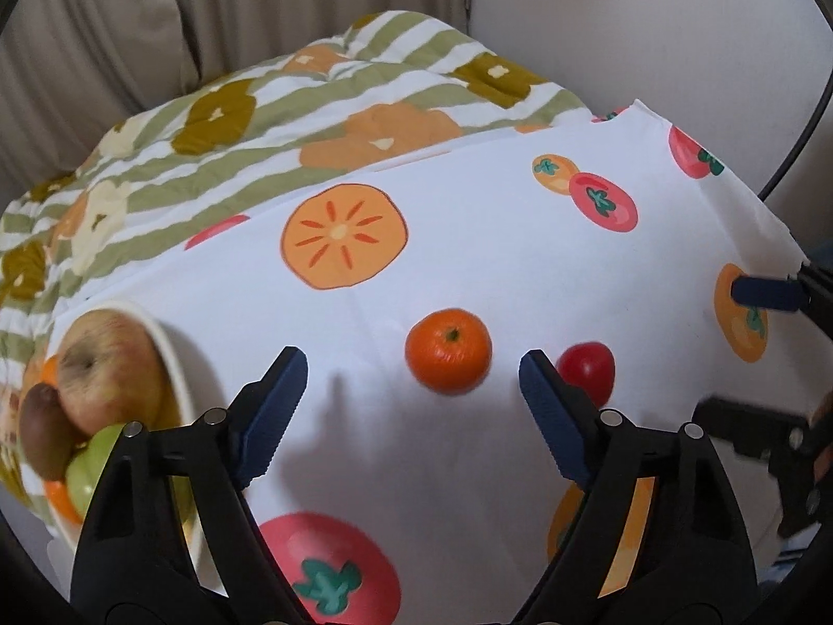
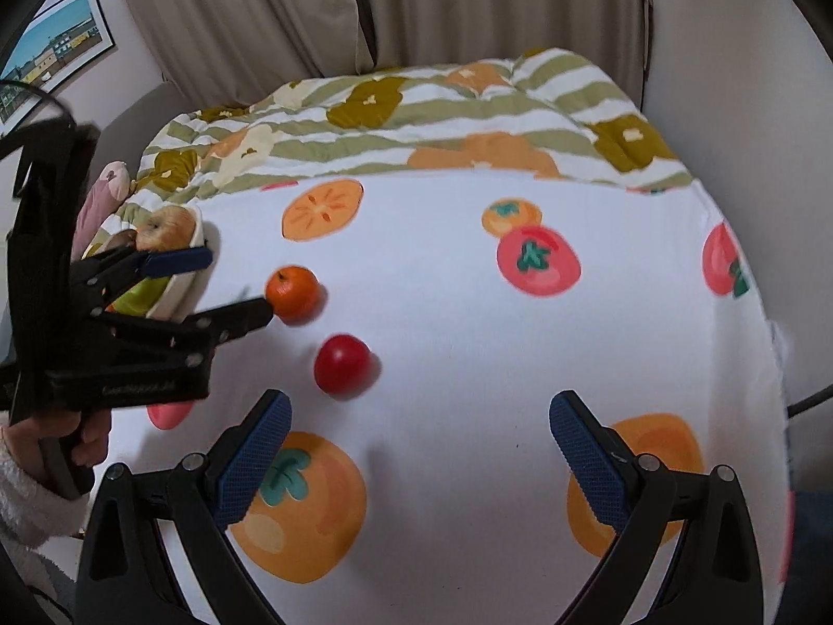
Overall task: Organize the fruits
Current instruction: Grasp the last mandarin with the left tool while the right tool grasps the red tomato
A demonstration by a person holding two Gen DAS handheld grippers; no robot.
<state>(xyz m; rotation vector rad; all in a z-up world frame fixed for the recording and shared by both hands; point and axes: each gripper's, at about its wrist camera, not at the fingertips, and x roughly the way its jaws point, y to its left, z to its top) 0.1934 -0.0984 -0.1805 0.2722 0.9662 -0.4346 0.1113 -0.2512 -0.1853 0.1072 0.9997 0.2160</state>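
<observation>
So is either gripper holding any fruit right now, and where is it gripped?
Nothing is held. The left gripper is open near the orange, not touching it. The right gripper is open and empty, the red fruit beyond it.

Soft, even indoor light, no glare – only faint shadows on the white cloth (image 1: pixel 468 271) under the orange (image 1: pixel 449 350) and red fruit (image 2: pixel 342 371). Heavy fisheye bending and dark vignette at edges. Slight motion blur throughout – near prints and the bowl (image 1: pixel 172 359) smeared.
</observation>
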